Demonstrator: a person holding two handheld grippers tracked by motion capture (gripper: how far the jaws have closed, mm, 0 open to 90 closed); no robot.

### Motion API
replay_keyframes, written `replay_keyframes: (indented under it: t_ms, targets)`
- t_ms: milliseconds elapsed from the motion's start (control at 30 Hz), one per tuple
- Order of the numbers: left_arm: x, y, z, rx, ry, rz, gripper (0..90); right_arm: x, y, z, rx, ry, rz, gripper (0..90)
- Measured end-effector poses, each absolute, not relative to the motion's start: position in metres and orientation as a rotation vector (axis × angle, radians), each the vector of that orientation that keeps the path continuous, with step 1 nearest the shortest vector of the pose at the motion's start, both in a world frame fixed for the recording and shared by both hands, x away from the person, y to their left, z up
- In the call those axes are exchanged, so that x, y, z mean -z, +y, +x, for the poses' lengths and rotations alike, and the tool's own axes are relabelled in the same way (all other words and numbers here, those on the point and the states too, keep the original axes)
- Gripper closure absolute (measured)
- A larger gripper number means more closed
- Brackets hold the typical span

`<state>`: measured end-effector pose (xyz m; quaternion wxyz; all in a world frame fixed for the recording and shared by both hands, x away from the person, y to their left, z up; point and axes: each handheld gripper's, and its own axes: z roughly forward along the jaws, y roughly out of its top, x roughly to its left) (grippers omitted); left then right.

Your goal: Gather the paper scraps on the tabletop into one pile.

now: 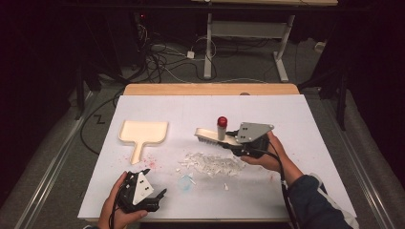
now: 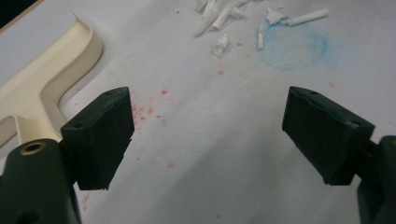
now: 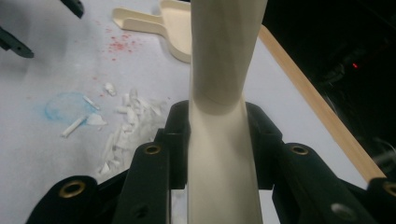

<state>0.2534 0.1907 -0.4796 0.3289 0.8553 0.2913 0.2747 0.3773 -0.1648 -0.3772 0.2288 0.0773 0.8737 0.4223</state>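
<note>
Right hand-held gripper (image 1: 228, 141) clamps the brush (image 1: 212, 137) handle level above the scraps (image 1: 212, 164).

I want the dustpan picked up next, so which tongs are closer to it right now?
Left. The left tongs sit open just below the dustpan handle; the right tongs, shut on the brush, are across the paper scraps.
</note>
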Motion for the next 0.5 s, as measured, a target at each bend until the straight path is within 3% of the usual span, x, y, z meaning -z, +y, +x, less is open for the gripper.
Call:
replay_keyframes:
  t_ms: [167, 500]
  targets:
    - [0.481, 0.191, 0.251, -0.723, 0.741, 2.264, 15.9, 0.373, -0.202, 0.361, -1.123, 2.318, 0.447, 67.7]
    - [0.474, 0.190, 0.243, -0.741, 0.724, 2.217, 15.9, 0.412, -0.246, 0.340, -0.861, 2.168, 0.829, 67.7]
